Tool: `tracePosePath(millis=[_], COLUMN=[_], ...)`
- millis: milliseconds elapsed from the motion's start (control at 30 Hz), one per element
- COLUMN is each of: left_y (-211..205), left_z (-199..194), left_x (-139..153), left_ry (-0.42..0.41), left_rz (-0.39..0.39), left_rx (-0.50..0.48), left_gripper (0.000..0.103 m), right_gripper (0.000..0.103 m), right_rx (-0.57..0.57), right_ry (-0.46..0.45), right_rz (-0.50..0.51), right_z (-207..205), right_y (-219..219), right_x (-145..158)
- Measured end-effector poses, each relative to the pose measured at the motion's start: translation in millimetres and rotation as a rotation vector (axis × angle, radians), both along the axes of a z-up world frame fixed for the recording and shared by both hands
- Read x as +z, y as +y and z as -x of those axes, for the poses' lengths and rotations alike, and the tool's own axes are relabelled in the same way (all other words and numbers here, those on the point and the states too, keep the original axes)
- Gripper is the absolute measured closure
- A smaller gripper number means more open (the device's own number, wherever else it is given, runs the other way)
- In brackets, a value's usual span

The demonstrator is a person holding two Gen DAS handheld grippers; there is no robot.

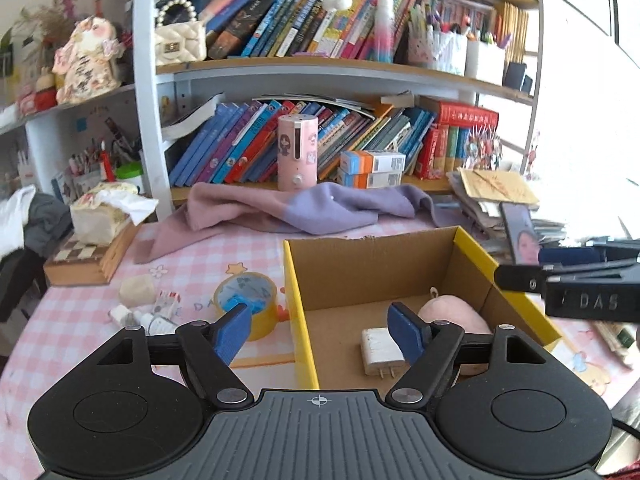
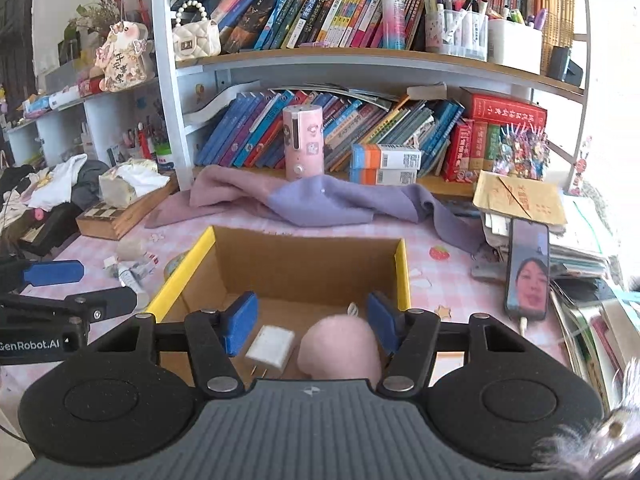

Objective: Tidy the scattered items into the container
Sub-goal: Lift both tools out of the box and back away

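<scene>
Right gripper (image 2: 310, 330) above boxed pink plush (image 2: 340, 350)

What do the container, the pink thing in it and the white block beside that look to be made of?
Container: corrugated cardboard, matte brown inside, yellow printed outside; raw cut edges show. Pink thing: soft, fuzzy, probably plush or felted fabric. White block: hard smooth plastic with two metal prongs, likely a charger plug.

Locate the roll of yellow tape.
In the left wrist view the yellow tape roll lies on the pink checked tablecloth, just outside the cardboard box's left wall, right of the small tubes.
</scene>
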State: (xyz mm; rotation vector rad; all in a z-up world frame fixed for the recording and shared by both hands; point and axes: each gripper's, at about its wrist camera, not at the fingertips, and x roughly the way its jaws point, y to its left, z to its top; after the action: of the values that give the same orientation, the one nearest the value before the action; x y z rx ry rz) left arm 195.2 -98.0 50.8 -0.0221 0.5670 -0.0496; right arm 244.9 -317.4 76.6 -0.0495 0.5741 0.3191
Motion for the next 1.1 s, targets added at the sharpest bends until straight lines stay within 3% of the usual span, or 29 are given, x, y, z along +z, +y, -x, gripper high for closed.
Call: tracePosePath(millis=[233, 400, 633, 867, 1100], left_y=[7.5, 19.0, 51.1, 78.4, 97.7], left_z=[29.0, 70.9, 115.1, 148.7, 169.5], left_x=[-13.1, -18.5, -22.7, -20.3, -26.5], left_ry=[0.044, -0.001, 0.037, 0.027, 0.053], left_rz=[-0.011, -0.08, -0.067, -0.048, -0.023], left_rx=[-0.063, -0.09, -0.091, -0.096, -0.087], left_gripper=[0.025, 0.018, 0.018, 0.017, 0.017], right_gripper=[0.047, 0.05, 0.048, 0.048, 0.046], right_rx=[-0.093, -0.16, -0.231, -0.237, -0.274], right_ry=[-0.009, 0.029, -0.046, -0.059, 0.007], right_rz=[-0.006, -0.02, -0.001, 0.011, 0.011], right_z=[36.0, 64.1, 117.9, 167.3, 198.1], right_y=[13.8, 30.4, 60.3, 93.1, 105.3], right_x=[-6.8, -20.2, -15.1, -20.3, -25.6])
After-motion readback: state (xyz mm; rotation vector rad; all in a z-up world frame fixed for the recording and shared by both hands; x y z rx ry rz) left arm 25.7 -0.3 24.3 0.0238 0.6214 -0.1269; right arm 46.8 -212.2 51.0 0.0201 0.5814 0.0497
